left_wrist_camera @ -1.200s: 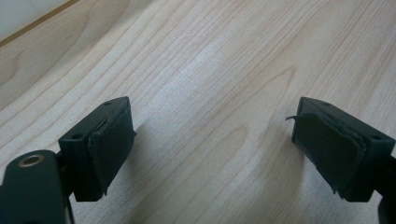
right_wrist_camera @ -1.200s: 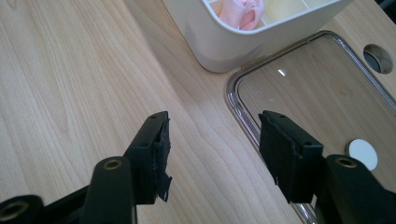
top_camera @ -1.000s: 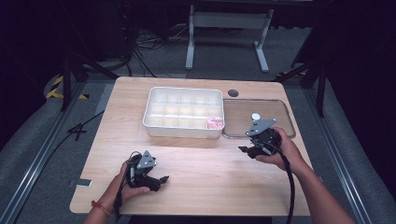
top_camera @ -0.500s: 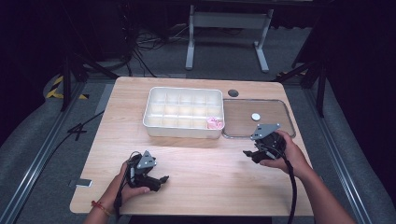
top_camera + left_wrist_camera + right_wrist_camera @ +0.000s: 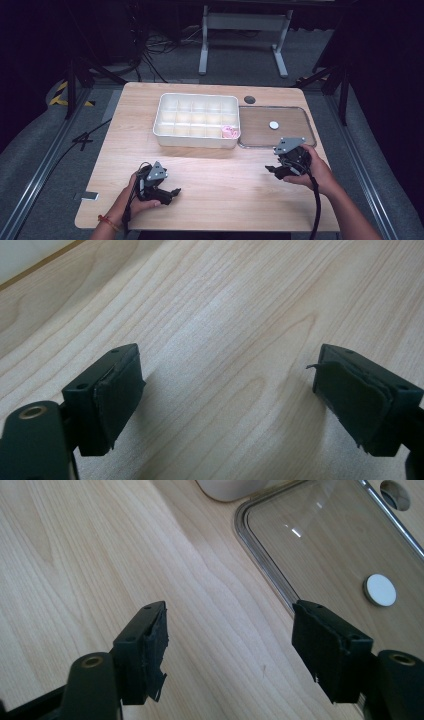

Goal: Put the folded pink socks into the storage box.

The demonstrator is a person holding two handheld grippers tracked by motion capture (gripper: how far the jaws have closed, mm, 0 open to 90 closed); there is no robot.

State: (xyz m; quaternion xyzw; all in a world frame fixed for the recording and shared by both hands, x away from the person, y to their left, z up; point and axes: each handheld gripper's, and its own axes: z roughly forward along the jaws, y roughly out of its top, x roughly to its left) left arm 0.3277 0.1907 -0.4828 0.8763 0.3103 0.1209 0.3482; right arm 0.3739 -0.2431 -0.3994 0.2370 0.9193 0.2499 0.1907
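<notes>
My left gripper (image 5: 171,192) rests low over the bare wood near the table's front left, held in a hand. Its jaws stand open in the left gripper view (image 5: 227,390), with only wood grain between them. My right gripper (image 5: 274,170) sits at the front right, just in front of a clear lid (image 5: 300,131) that lies flat. Its jaws have just been opening and stand open (image 5: 232,640) with nothing between them. A small white disc (image 5: 273,125) lies on the lid (image 5: 330,535), and the disc (image 5: 380,589) is beyond the right-hand jaw.
A white compartment box (image 5: 196,120) stands mid-table, with a pink item (image 5: 230,132) in its front right cell. Its corner (image 5: 230,487) touches the lid's edge. A round cable hole (image 5: 249,99) sits behind the lid. Bare wood lies between the two grippers.
The right gripper has drawn back from the lid's front edge toward the person and sunk a little, and its jaws have widened. The left gripper has stayed put.
</notes>
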